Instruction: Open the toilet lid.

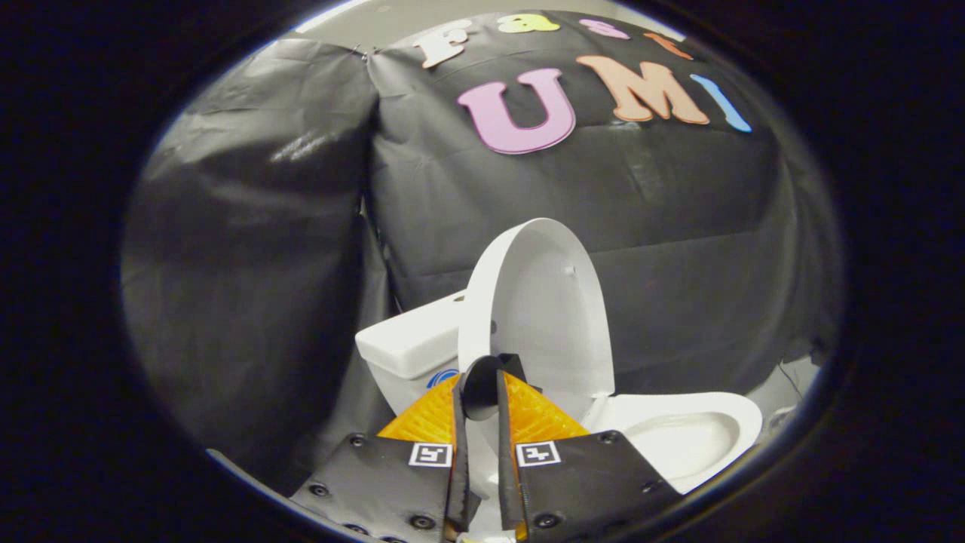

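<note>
1. Black cloth [249,226], creased and glossy in places, makes up the booth's wall behind everything; it hangs in two panels that meet at a seam just left of the toilet.
2. White ceramic toilet [678,437] stands against that cloth, beyond the claw's fingers. Its bowl opens to the right of the fingers, the seat ring lying flat around the hollow.
3. The tank [411,343] sits behind and to the left of the lid, its flat top showing, with a small blue mark low on its front just above the left finger.
4. The toilet lid [539,309] is raised, standing close to upright. Its long axis runs up and down, rounded end at the top, hinge end at the bottom by the bowl's rear; its pale inner face turns toward the bowl and to the right.
5. The claw [482,388] is narrow, its fingers nearly together with only a thin gap. The tips lie right at the lid's lower left edge; whether they pinch that edge I cannot tell.
</note>
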Demonstrator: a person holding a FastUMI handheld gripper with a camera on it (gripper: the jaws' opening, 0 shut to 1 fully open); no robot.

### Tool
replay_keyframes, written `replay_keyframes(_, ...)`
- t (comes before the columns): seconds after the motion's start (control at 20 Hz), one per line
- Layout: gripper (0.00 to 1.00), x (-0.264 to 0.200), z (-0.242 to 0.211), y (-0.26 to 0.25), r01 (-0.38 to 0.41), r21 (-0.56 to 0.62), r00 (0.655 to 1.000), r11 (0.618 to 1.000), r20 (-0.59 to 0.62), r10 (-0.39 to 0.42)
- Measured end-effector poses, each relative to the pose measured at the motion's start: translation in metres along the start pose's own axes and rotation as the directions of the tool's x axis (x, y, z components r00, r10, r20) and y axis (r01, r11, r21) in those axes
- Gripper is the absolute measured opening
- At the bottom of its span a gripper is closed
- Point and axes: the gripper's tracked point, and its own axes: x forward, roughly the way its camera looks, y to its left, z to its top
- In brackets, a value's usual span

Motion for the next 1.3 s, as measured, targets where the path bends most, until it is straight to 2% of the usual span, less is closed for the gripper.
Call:
replay_keyframes(0.2,0.17,0.004,-0.002,0.007,-0.011,-0.031,1.0,0.999,-0.028,0.01)
replay_keyframes(0.3,0.22,0.004,-0.002,0.01,0.004,-0.041,0.999,0.999,-0.035,-0.005)
replay_keyframes(0.4,0.28,0.005,-0.001,0.015,-0.012,-0.044,0.999,0.999,-0.043,0.01)
replay_keyframes(0.6,0.4,-0.007,0.048,0.028,-0.057,-0.029,0.993,0.998,0.098,0.06)
replay_keyframes(0.65,0.42,-0.01,0.062,0.026,-0.047,-0.042,0.99,0.998,0.13,0.052)
replay_keyframes(0.75,0.48,-0.018,0.08,0.012,-0.012,-0.066,0.986,0.998,0.165,0.023)
replay_keyframes(0.95,0.48,-0.042,0.112,-0.032,0.065,-0.102,0.976,0.993,0.212,-0.042)
replay_keyframes(1.2,0.48,-0.078,0.114,-0.116,0.17,-0.112,0.973,0.979,0.178,-0.149)
replay_keyframes(1.3,0.48,-0.095,0.112,-0.142,0.175,-0.093,0.973,0.98,0.17,-0.158)
